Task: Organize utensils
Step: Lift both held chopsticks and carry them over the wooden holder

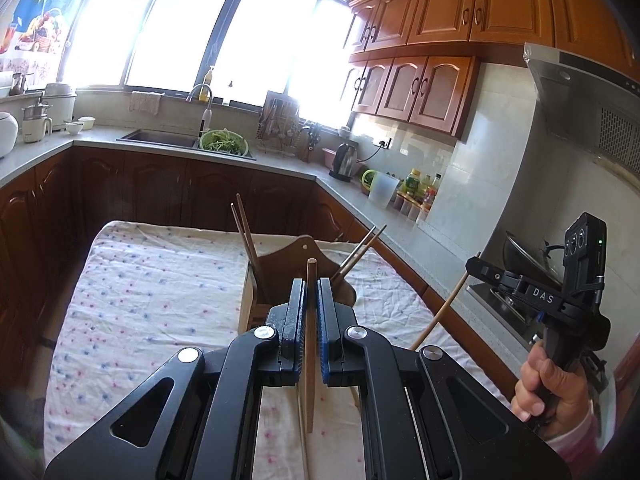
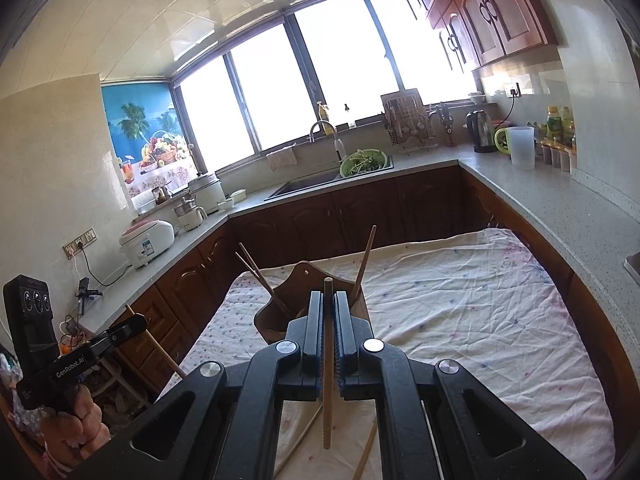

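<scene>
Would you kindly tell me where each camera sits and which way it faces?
Left wrist: on the left gripper, clamping a chopstick, facing the wooden holder and sink; the right gripper and hand show.
Right wrist: on the right gripper, clamping another chopstick, facing likewise; the left gripper shows.
Shared: holder, floral cloth.

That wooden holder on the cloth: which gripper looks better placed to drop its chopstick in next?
Probably either: the left gripper and right gripper each clamp a chopstick right before the holder.
</scene>
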Demonstrator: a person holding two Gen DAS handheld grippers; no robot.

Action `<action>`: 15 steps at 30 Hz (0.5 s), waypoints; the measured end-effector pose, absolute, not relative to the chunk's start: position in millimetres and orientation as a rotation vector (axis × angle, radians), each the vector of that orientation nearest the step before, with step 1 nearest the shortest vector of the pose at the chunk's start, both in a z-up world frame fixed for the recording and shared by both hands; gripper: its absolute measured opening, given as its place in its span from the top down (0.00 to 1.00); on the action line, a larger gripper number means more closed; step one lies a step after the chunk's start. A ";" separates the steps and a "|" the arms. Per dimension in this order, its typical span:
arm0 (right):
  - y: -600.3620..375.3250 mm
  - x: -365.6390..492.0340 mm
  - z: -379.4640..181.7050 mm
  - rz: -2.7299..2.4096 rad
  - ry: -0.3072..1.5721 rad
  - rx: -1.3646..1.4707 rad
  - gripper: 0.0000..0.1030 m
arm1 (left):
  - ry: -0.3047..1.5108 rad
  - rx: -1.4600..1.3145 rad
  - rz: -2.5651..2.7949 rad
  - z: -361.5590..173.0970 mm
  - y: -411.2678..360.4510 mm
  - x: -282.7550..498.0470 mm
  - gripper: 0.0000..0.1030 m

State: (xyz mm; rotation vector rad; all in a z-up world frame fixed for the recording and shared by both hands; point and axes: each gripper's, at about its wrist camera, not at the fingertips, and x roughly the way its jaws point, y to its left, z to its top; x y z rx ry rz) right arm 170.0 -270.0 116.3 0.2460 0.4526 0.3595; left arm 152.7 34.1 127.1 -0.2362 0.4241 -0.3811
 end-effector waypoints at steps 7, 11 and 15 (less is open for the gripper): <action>-266.3 194.7 147.7 0.350 0.377 0.241 0.95 | 0.324 -0.220 -0.367 165.9 37.6 174.3 0.95; -267.7 214.4 165.3 0.339 0.337 0.257 0.95 | 0.279 -0.216 -0.355 185.6 39.2 193.8 0.95; -266.4 236.4 175.5 0.325 0.315 0.256 0.95 | 0.256 -0.211 -0.335 198.8 40.6 216.4 0.95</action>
